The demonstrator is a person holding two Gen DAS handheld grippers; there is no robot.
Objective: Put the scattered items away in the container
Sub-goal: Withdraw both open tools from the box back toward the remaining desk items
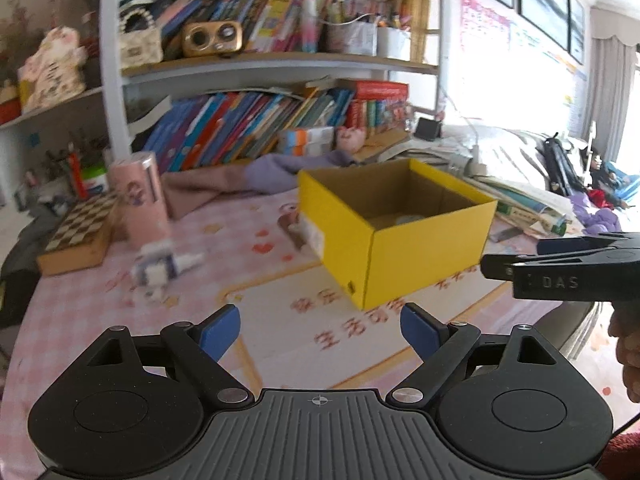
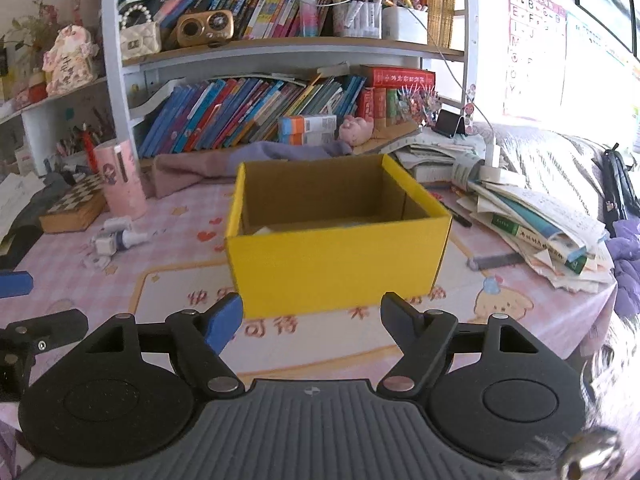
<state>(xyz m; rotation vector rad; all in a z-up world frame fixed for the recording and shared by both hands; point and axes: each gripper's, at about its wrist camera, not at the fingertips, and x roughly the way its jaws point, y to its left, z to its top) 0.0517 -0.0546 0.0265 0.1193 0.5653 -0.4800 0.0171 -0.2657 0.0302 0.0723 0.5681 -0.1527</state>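
Observation:
An open yellow cardboard box [image 1: 424, 260] [image 2: 336, 260] stands on the pink tablecloth, with something pale lying on its floor. A small white bottle with torn packaging [image 1: 160, 268] [image 2: 116, 240] lies on the cloth to the box's left. My left gripper [image 1: 320, 332] is open and empty, above the cloth in front of the box's near corner. My right gripper [image 2: 312, 320] is open and empty, just in front of the box's near wall. The right gripper also shows from the side at the right of the left wrist view [image 1: 560, 268].
A pink cylinder [image 2: 120, 184] and a chessboard box [image 2: 76, 204] stand at the left. A purple cloth [image 2: 256, 156] lies behind the box. A stack of books and papers [image 2: 532, 224] sits at the right. A bookshelf [image 2: 280, 48] lines the back.

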